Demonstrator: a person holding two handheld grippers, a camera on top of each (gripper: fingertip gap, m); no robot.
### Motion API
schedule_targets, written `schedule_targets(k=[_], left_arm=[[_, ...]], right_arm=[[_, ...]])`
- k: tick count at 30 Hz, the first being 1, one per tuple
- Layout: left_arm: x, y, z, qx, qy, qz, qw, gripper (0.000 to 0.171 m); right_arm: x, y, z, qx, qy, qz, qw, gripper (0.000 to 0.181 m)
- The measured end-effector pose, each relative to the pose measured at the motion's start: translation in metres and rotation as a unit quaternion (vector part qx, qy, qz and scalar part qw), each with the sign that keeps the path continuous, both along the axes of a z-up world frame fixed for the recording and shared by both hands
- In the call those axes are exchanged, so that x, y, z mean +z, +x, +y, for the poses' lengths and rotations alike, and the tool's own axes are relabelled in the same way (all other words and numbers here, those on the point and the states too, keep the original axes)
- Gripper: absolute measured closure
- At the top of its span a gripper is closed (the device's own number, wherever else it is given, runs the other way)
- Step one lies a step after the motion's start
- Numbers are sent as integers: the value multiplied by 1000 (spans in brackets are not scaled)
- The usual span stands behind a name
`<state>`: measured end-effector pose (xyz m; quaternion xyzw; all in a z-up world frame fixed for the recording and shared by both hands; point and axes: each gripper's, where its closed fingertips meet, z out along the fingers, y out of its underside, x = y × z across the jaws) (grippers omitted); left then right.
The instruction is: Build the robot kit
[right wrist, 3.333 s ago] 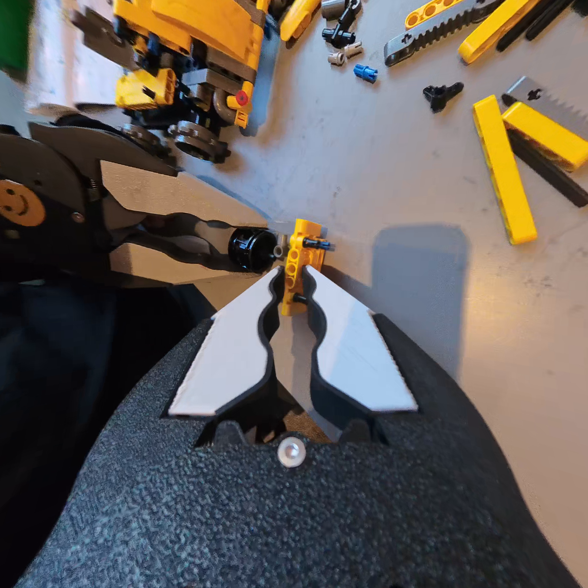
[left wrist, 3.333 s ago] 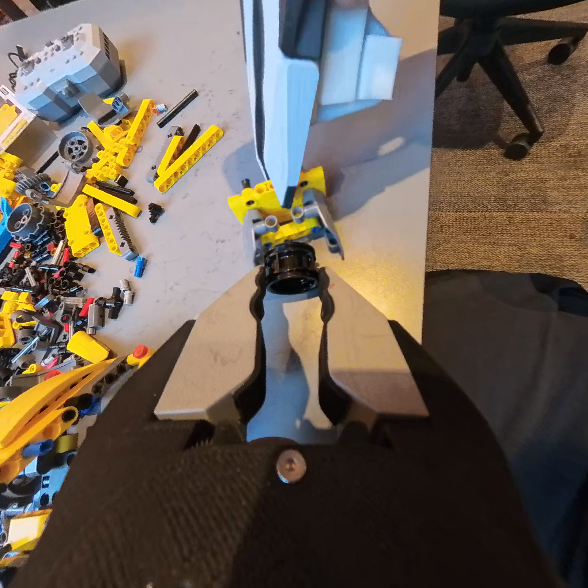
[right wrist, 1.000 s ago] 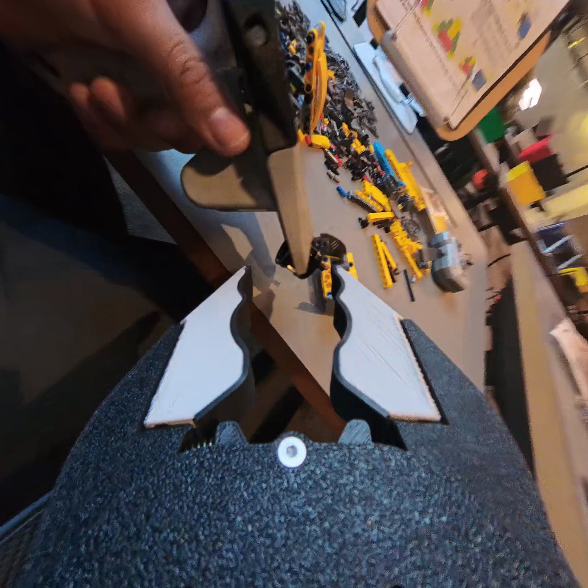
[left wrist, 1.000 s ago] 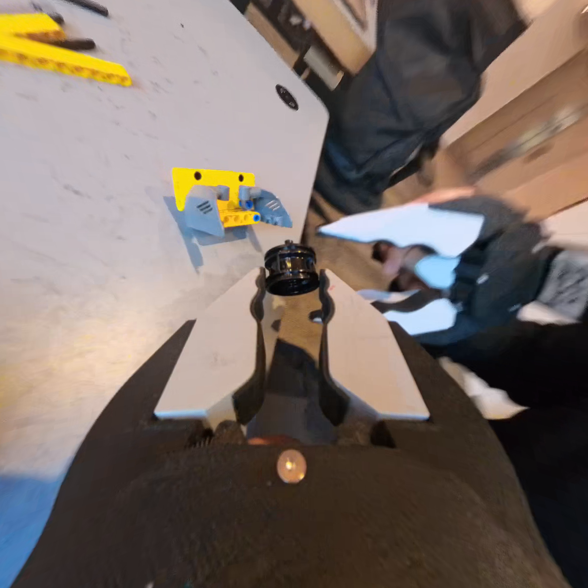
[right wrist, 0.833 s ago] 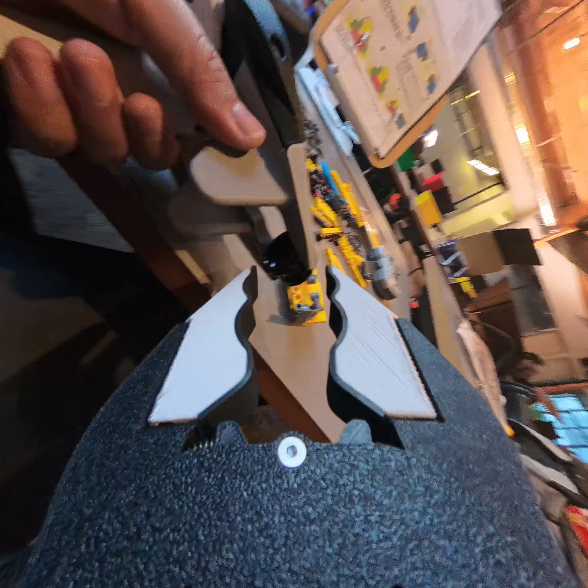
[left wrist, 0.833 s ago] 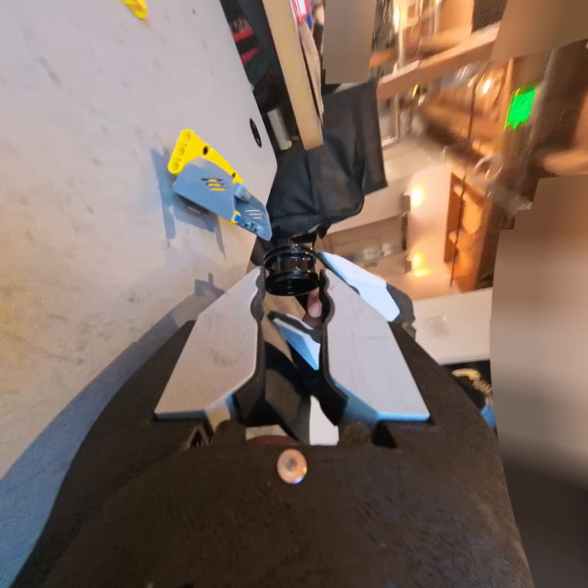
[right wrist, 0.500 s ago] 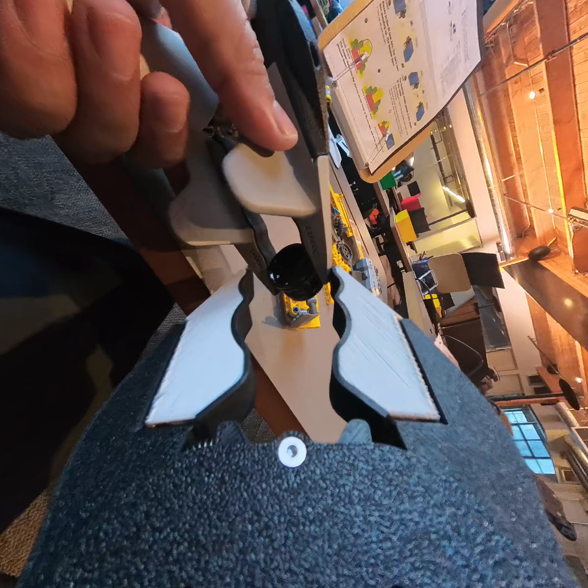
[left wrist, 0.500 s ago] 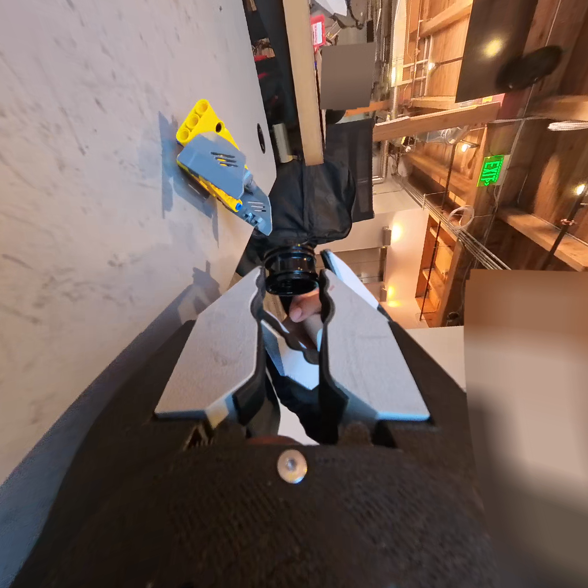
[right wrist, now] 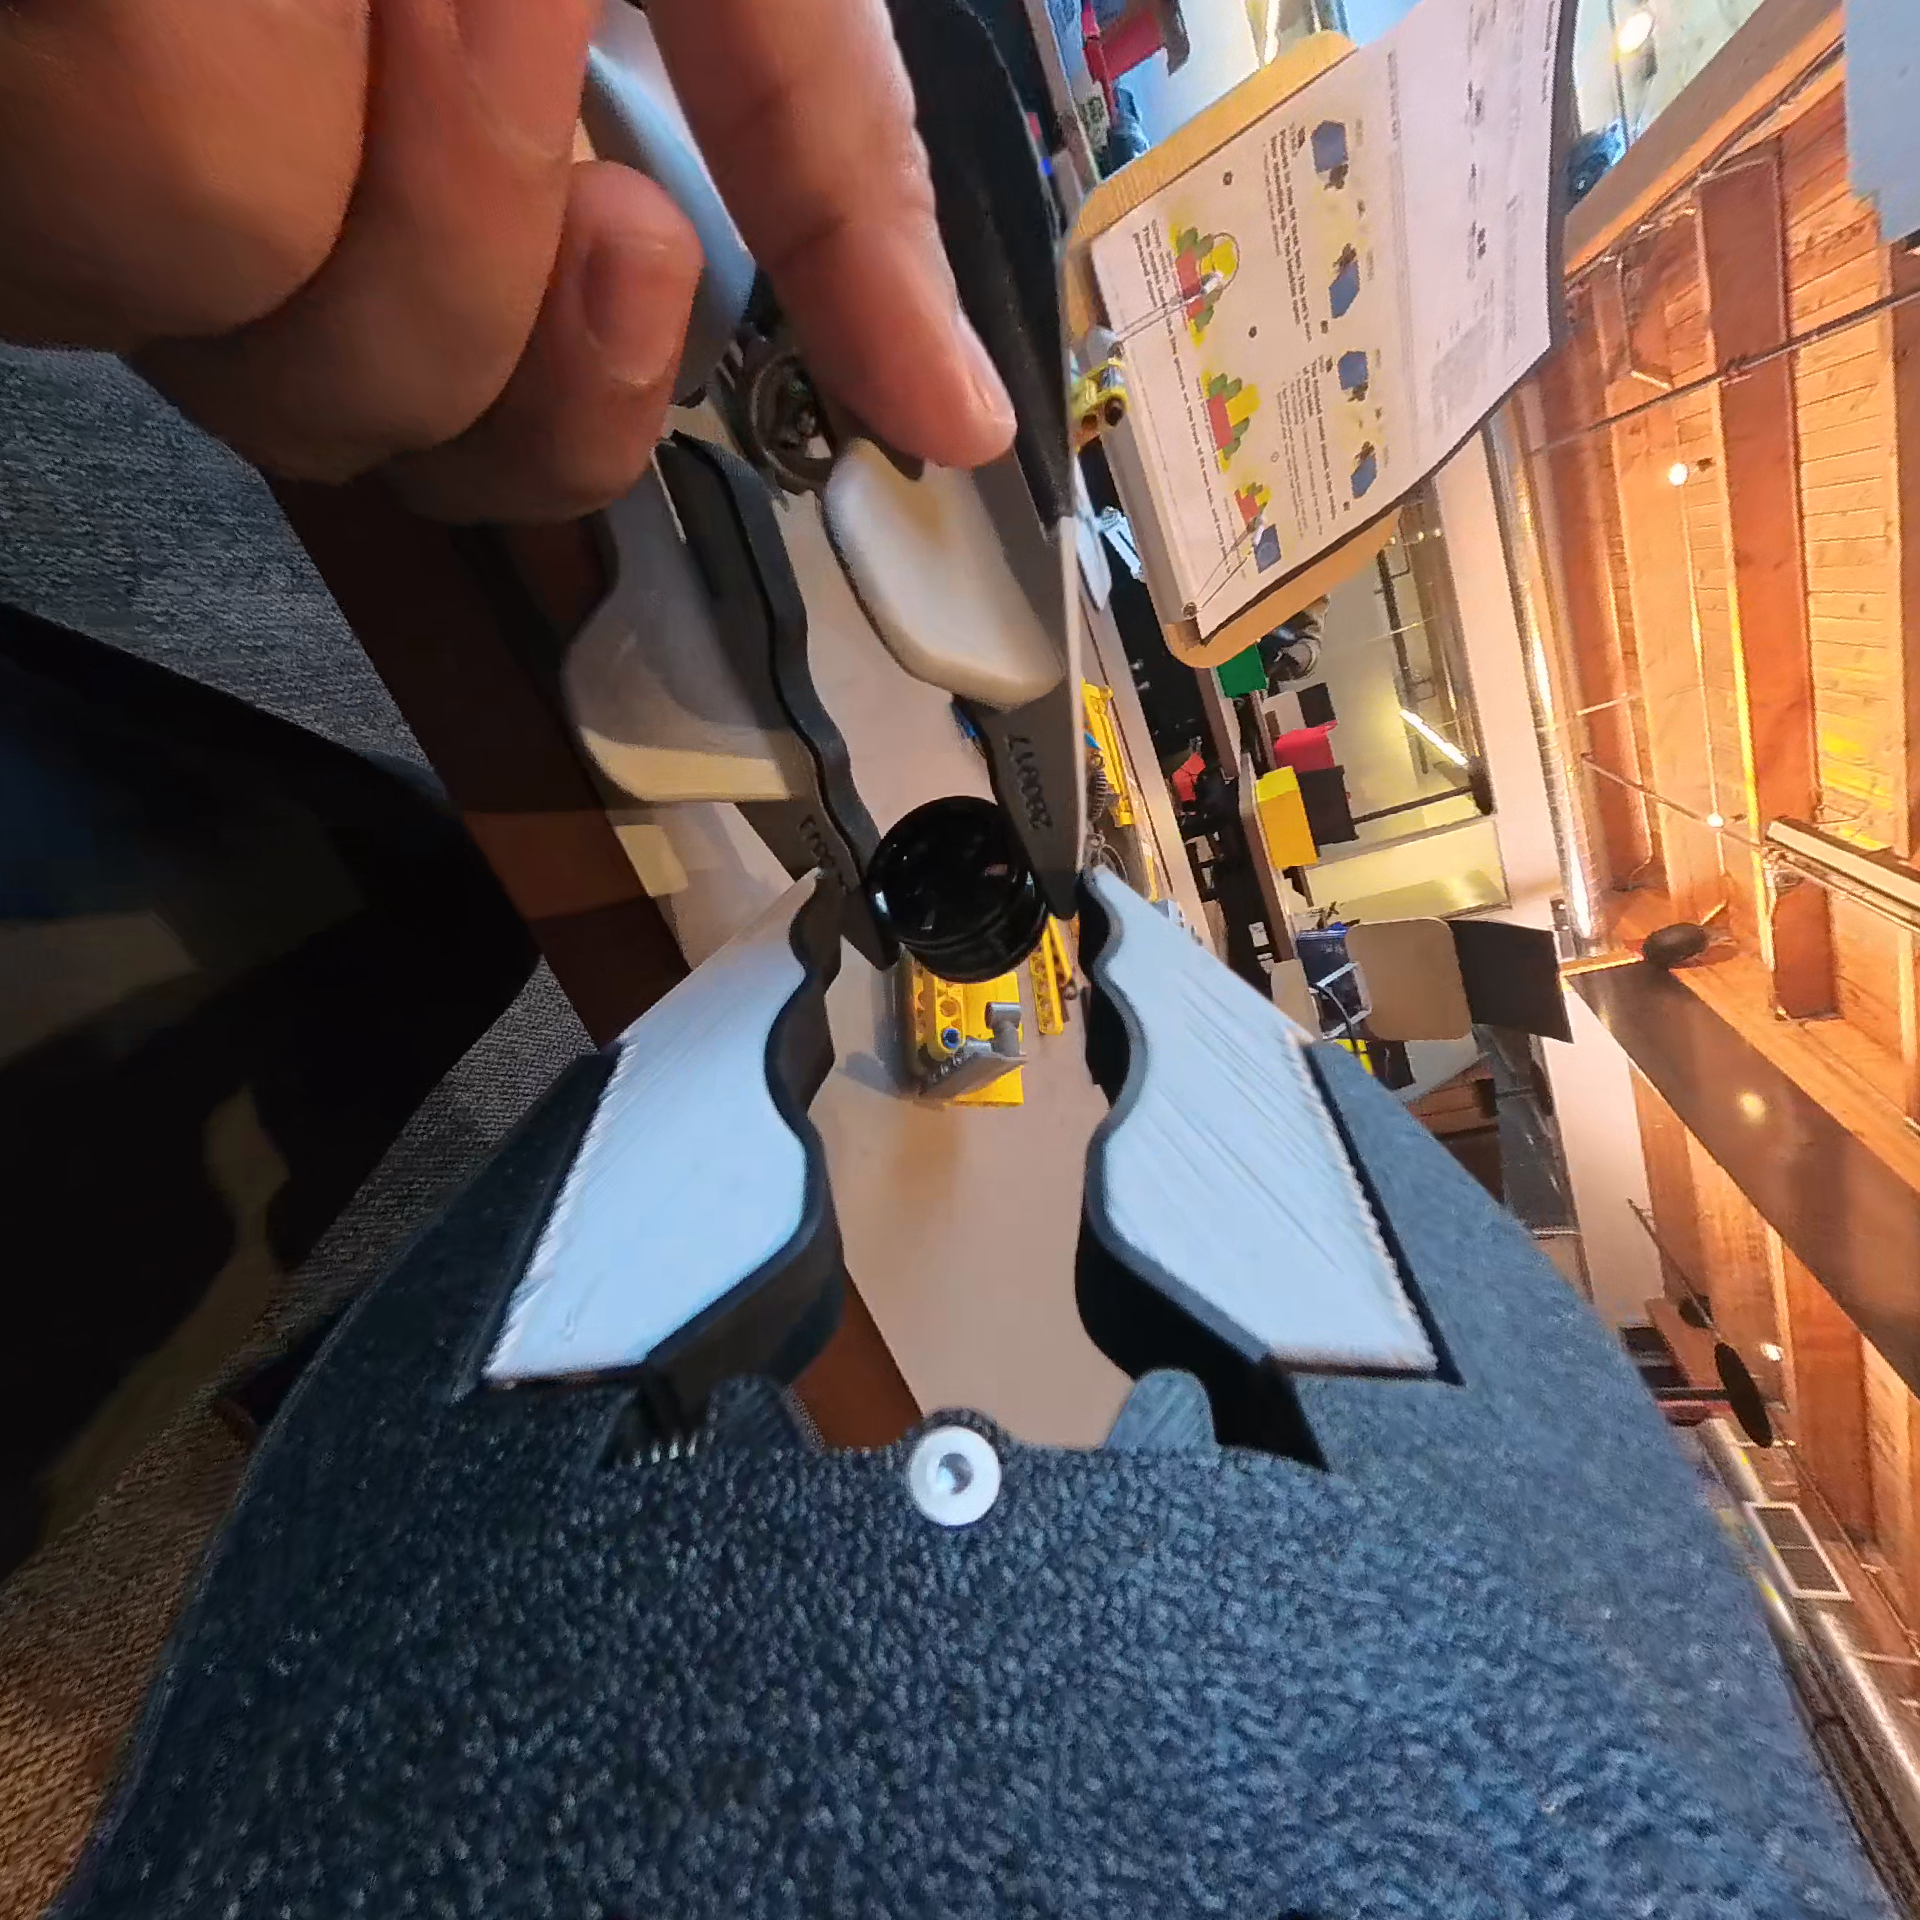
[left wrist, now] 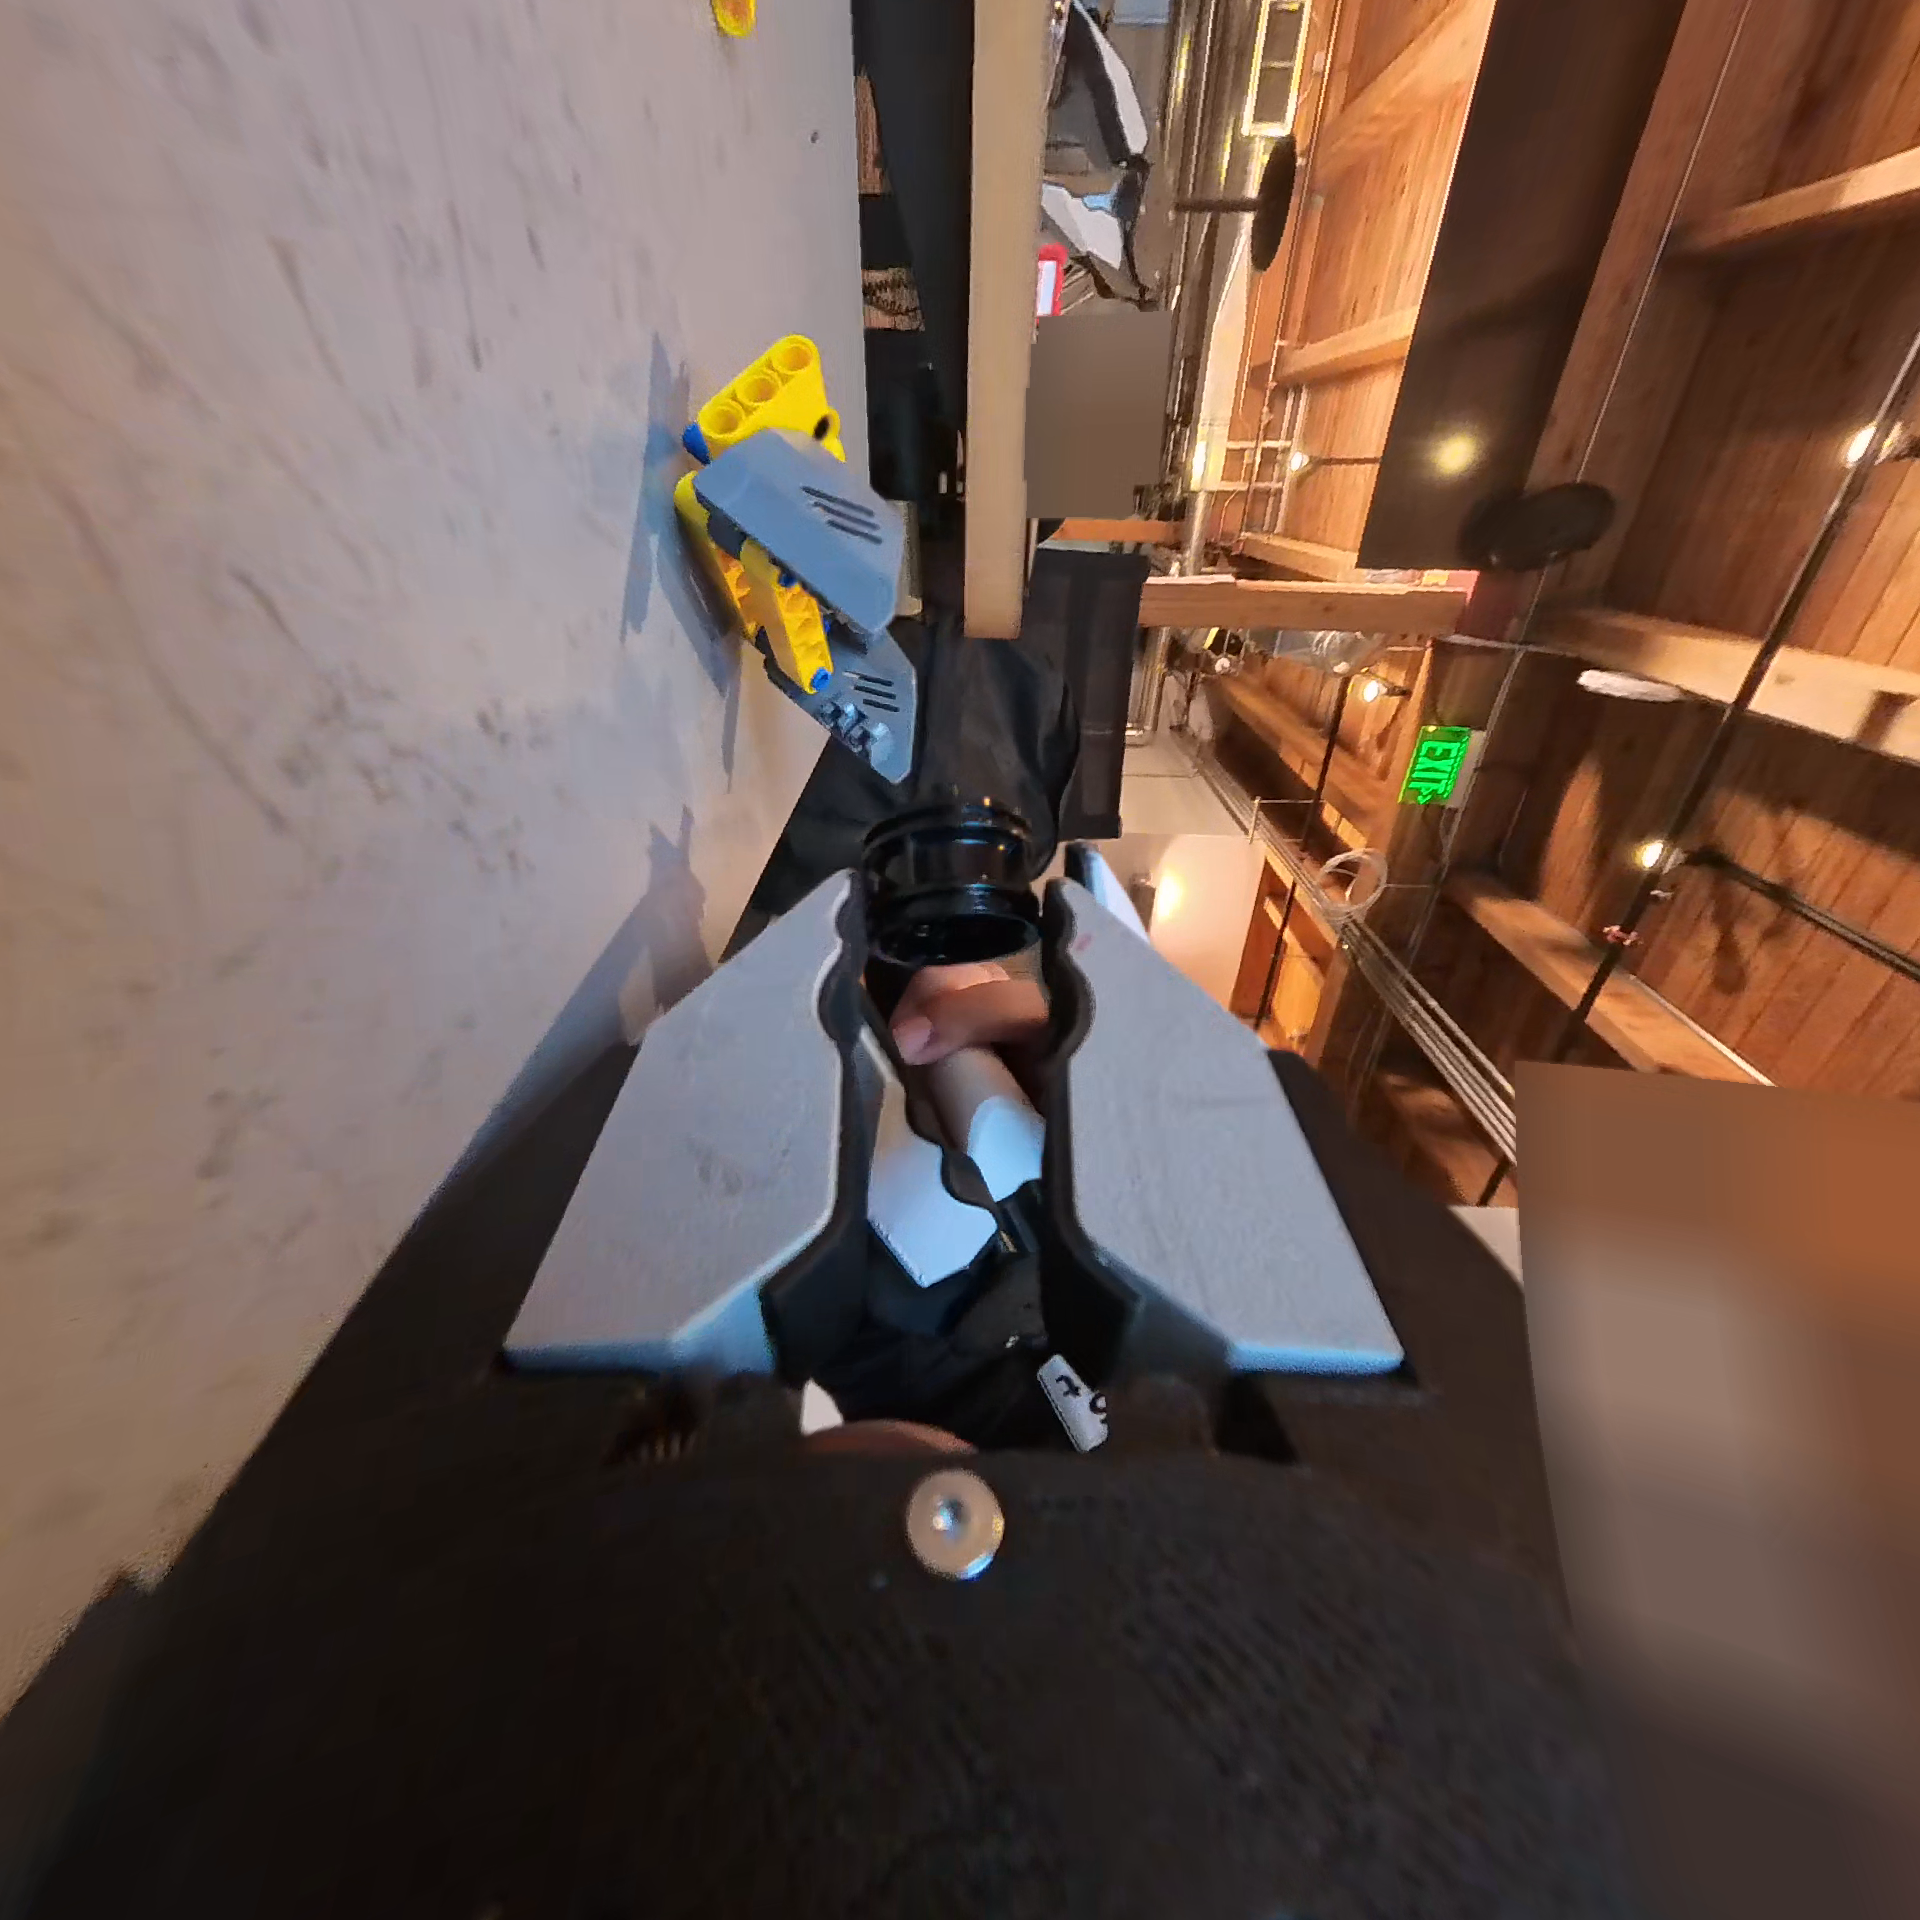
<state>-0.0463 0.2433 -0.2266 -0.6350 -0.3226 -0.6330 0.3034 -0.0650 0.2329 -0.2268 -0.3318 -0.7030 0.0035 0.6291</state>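
Note:
My left gripper (left wrist: 951, 909) is shut on a black wheel hub (left wrist: 948, 857) and holds it in the air off the table's edge. In the right wrist view the same hub (right wrist: 951, 883) is pinched by the left gripper's fingers (right wrist: 1029, 790), which come down from the upper left under a person's hand (right wrist: 416, 208). My right gripper (right wrist: 954, 920) is open and empty, with its two tips on either side of the hub. A yellow and grey brick assembly (left wrist: 790, 540) lies alone on the grey table (left wrist: 312, 623), beyond the hub (right wrist: 961, 1039).
Loose yellow bricks (right wrist: 1096, 748) lie farther along the table (right wrist: 935, 1247). A board with a printed instruction sheet (right wrist: 1320, 260) stands at the far end. Grey carpet (right wrist: 156, 468) is below the table edge. The right gripper shows between my left fingers (left wrist: 935, 1205). The grippers are tip to tip, or close to it.
The right gripper let go of the yellow assembly, opened and left it on the table. Both grippers rose off the table and turned towards each other, and the right tips closed in around the hub.

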Motion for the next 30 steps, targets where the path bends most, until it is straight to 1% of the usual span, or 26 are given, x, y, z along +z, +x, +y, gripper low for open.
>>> schedule_targets(k=[3,7,8,10,11,12,13,15,17,21,23,26,28,30], left_arm=[[3,-1,2,10,-9,-31,999,140],[2,-3,3,20,-13,-27,999,140],[-1,-4,3,21,-15,-8,1000,140],[-6,-7,3,21,-6,33,999,140],[-9,-8,2,19,-5,57,998,140],[-14,-9,1,10,-4,98,995,140],[-17,-10,0,8,3,130,991,140],[-23,-13,-1,2,2,171,985,141],[-27,-16,-1,-6,3,204,979,141],[-27,-13,-3,-13,15,227,974,140],[-26,-11,-5,-14,17,219,975,140],[-24,-8,-7,-17,26,198,980,140],[-24,-9,-8,-18,31,213,976,140],[-24,-9,-9,-23,41,243,969,139]], right_arm=[[2,1,1,12,-4,-1,1000,135],[1,-1,2,27,-16,1,999,138],[0,-2,2,30,-29,5,999,142],[-2,-4,2,34,-73,17,997,145],[-1,-4,4,29,-93,31,995,163],[-1,-4,6,27,-114,40,992,169],[-4,-4,6,28,-142,41,989,170],[-10,-6,6,25,-189,38,981,171],[-15,-7,7,14,-203,30,979,172],[-17,-6,7,3,-220,31,975,172],[-16,-4,5,8,-232,36,972,173],[-14,-3,1,17,-273,47,961,173],[-16,-2,0,20,-306,45,951,173],[-16,-1,-2,23,-335,44,941,173]])
